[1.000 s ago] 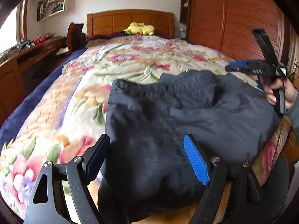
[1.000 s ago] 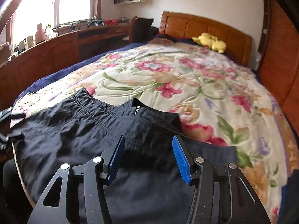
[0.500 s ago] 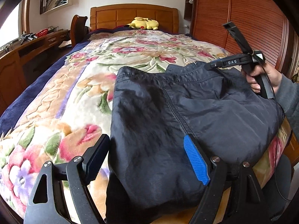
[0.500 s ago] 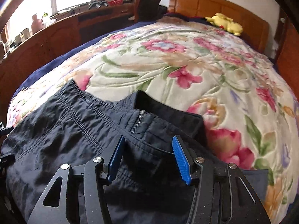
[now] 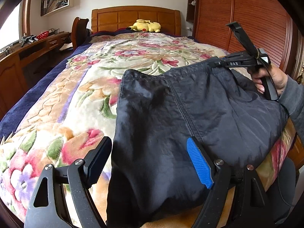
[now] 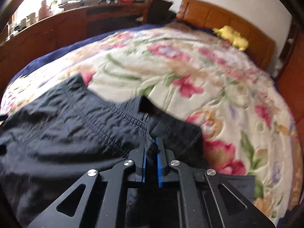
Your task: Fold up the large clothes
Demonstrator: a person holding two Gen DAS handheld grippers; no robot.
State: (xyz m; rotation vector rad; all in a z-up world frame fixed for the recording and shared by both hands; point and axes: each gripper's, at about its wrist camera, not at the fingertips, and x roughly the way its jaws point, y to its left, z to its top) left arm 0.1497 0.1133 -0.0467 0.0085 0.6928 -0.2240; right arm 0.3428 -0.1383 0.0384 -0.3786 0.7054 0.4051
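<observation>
Left wrist: trousers (image 5: pixel 190 114) waistband likely headboard-ward — right gripper (image 6: pixel 151 144) clamps it, left gripper (image 5: pixel 150 161) gapes.

The dark navy trousers (image 5: pixel 190 114) lay spread on the floral blanket (image 5: pixel 79 98) at the bed's foot edge, toward its right corner, with part of the fabric hanging over that edge. The elastic waistband (image 6: pixel 121 117) faced the headboard end, gathered and wrinkled, with a short zipper showing at the open fly. The thin cloth looked creased.
</observation>
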